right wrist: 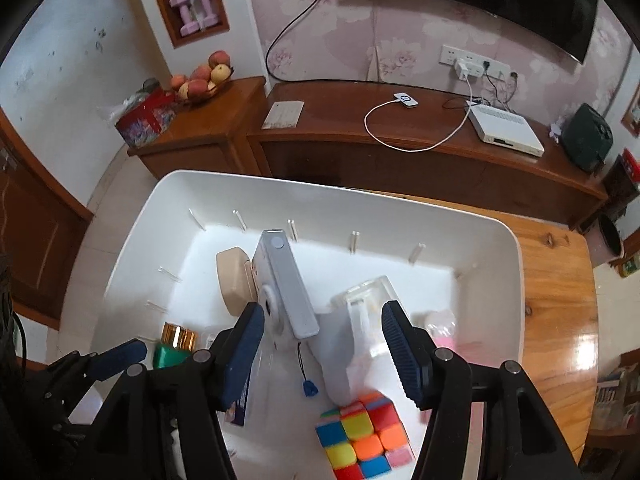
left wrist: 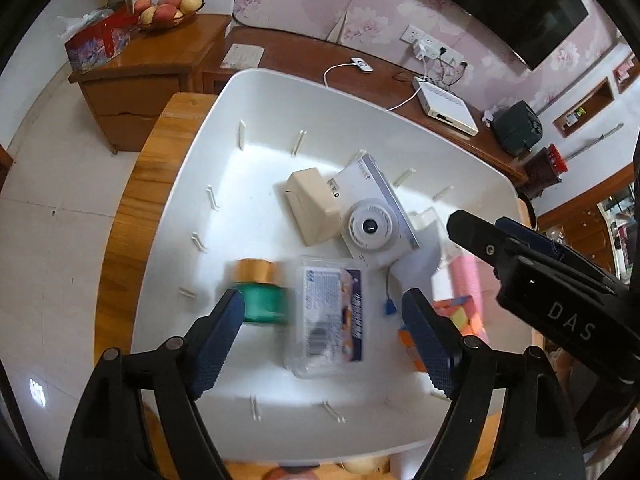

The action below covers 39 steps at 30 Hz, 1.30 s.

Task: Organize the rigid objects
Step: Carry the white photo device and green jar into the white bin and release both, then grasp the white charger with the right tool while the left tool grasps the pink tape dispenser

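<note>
White bin (left wrist: 280,92) on the wooden table already holds camera (left wrist: 372,220), beige box (left wrist: 312,204), green bottle (left wrist: 260,292), clear packet (left wrist: 332,316) and cube (right wrist: 364,436). Left gripper (left wrist: 324,344) and right gripper (right wrist: 324,348) hover above, jaws parted, empty. Task appears nearly complete.

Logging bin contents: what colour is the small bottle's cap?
Shiny gold cap on a green bottle; clearest in the right wrist view.

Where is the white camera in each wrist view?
Left wrist: white camera sits centre-right in the white bin, lens facing up, beside the beige box.
Right wrist: white camera sits mid-frame, seen edge-on.
Shared landmark: the beige box on its left.
</note>
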Tool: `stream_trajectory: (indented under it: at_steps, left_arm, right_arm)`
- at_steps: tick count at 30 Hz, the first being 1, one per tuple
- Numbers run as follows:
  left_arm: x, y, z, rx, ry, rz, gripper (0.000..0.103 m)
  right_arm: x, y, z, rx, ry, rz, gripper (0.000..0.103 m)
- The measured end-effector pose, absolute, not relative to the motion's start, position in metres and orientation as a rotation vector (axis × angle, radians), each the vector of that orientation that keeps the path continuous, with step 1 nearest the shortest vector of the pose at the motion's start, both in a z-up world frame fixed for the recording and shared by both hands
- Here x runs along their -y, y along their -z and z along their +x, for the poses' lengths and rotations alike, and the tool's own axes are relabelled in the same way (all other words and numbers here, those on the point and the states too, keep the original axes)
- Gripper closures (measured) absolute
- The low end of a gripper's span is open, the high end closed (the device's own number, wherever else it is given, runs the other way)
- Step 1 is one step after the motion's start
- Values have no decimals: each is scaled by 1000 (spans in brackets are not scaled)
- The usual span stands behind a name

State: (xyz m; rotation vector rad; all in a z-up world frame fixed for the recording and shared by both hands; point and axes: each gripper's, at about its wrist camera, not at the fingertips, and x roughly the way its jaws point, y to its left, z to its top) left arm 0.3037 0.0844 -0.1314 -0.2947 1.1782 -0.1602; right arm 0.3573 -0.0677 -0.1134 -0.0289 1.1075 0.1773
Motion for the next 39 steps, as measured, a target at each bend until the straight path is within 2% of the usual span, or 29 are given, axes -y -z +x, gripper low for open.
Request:
stream_trajectory:
  at_steps: [22, 34, 36, 39]
  left_arm:
    - [-63, 63, 191, -1078, 172, -165, 20]
    - [-59, 61, 136, -1064, 250, -207, 20]
    - [-59, 65, 131, -1074, 252, -199, 20]
    - [-60, 73, 120, -1068, 242, -189, 20]
  right_arm:
    - [115, 31, 217, -939, -211, -71, 41]
    - [118, 18, 137, -876, -277, -116, 41]
    - [118, 19, 128, -868, -286, -118, 37]
    - [117, 21, 119, -848, -288, -132, 36]
